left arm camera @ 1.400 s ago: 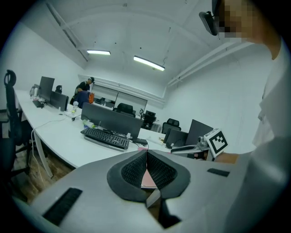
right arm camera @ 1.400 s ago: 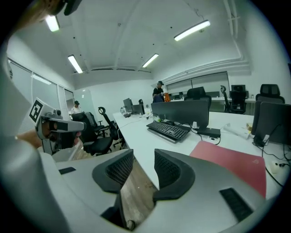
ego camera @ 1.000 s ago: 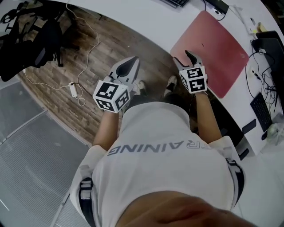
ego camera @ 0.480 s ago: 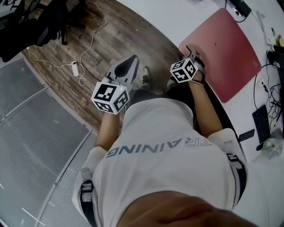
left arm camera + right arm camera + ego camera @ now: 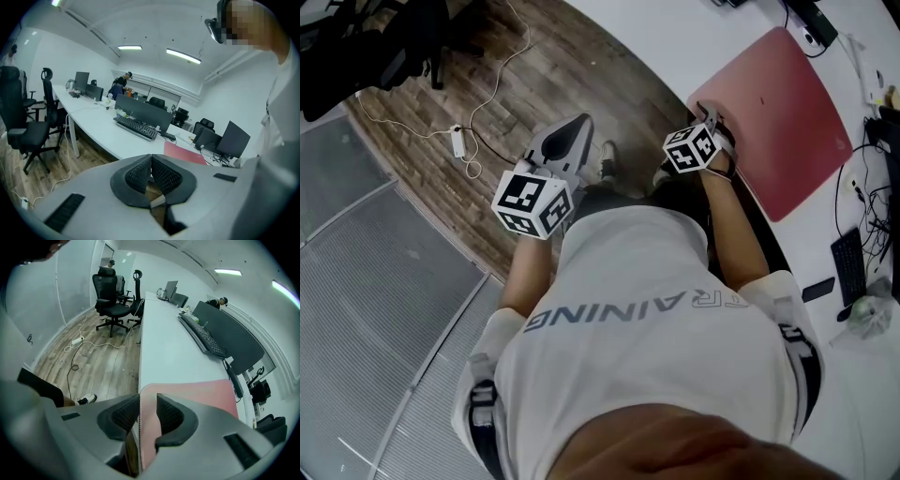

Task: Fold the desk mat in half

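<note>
Desk mat (image 5: 783, 103) lies flat on white desk (image 5: 675, 37), its near edge between the closing jaws of my right gripper (image 5: 148, 401); pads seemingly not pinching yet. Left gripper (image 5: 151, 160) jaws together, empty, off the desk. Grasping step; next: firm pinch, then carry edge across.

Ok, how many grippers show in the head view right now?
2. The left gripper, fingers together, is over the wooden floor; the right gripper is at the desk edge, fingers closing around the corner of the red mat.
</note>
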Demonstrator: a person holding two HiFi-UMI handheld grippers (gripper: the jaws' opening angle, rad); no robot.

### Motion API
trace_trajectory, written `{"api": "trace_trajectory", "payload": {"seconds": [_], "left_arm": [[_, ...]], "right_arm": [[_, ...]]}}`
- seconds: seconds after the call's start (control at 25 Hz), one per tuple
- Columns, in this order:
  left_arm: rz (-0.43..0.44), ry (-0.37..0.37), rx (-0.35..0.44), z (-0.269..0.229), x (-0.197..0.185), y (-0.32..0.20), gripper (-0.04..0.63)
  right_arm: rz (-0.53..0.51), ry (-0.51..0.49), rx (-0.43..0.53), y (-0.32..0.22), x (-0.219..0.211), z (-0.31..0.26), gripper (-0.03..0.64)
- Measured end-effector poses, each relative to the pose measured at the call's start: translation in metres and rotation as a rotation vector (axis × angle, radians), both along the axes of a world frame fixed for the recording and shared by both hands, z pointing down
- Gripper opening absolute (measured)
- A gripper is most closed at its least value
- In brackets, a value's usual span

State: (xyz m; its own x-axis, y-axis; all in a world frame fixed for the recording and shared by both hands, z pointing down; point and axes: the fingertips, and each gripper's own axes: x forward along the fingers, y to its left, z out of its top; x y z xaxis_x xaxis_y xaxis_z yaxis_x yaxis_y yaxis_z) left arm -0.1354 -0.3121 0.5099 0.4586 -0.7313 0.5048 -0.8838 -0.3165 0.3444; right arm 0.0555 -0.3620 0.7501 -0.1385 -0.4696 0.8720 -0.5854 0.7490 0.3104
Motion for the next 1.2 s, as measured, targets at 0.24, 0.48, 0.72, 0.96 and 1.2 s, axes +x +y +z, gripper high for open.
{"api": "trace_trajectory", "payload": {"seconds": [0.24, 0.48, 0.72, 0.96, 1.2], "left_arm": [[0.049, 0.012, 0.022, -0.008, 0.001, -0.003, 0.029], [0.143, 0.022, 0.056, -0.020, 0.017, -0.008, 0.028], [0.258, 0.032, 0.088, -0.030, 0.046, -0.011, 0.028], [0.378, 0.049, 0.109, -0.039, 0.084, -0.009, 0.028], [0.494, 0.068, 0.127, -0.047, 0.126, -0.011, 0.028]], "right_arm": [[0.082, -0.055, 0.044, -0.003, 0.003, -0.028, 0.038], [0.210, -0.159, 0.076, -0.006, 0.019, -0.061, 0.037], [0.354, -0.217, 0.146, 0.004, 0.055, -0.091, 0.037], [0.504, -0.227, 0.189, 0.024, 0.106, -0.108, 0.037], [0.640, -0.229, 0.227, 0.047, 0.157, -0.121, 0.037]]}}
